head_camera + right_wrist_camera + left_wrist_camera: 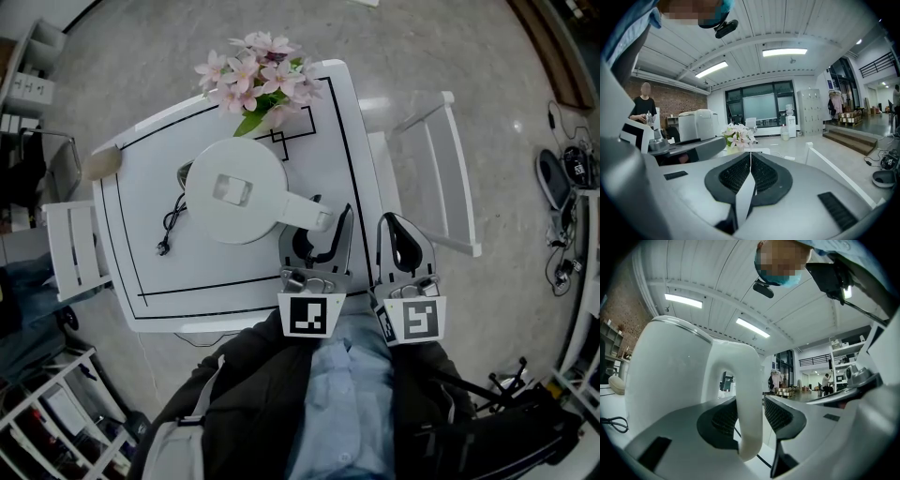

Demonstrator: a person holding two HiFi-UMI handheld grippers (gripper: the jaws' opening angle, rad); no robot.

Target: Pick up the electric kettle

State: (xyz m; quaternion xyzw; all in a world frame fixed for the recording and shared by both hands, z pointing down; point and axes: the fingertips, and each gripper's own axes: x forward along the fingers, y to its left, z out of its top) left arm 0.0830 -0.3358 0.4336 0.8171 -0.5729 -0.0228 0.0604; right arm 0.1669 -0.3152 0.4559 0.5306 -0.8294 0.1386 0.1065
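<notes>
The white electric kettle stands on the white table, its handle pointing toward me. My left gripper has one jaw on each side of that handle. In the left gripper view the handle fills the space between the two dark pads, and the gripper is shut on it beside the kettle's body. My right gripper hovers past the table's right edge. It is shut and holds nothing. The kettle also shows far left in the right gripper view.
Pink flowers stand at the table's far edge behind the kettle. A black cord lies left of the kettle. White chairs sit at the right and left. A person stands in the background.
</notes>
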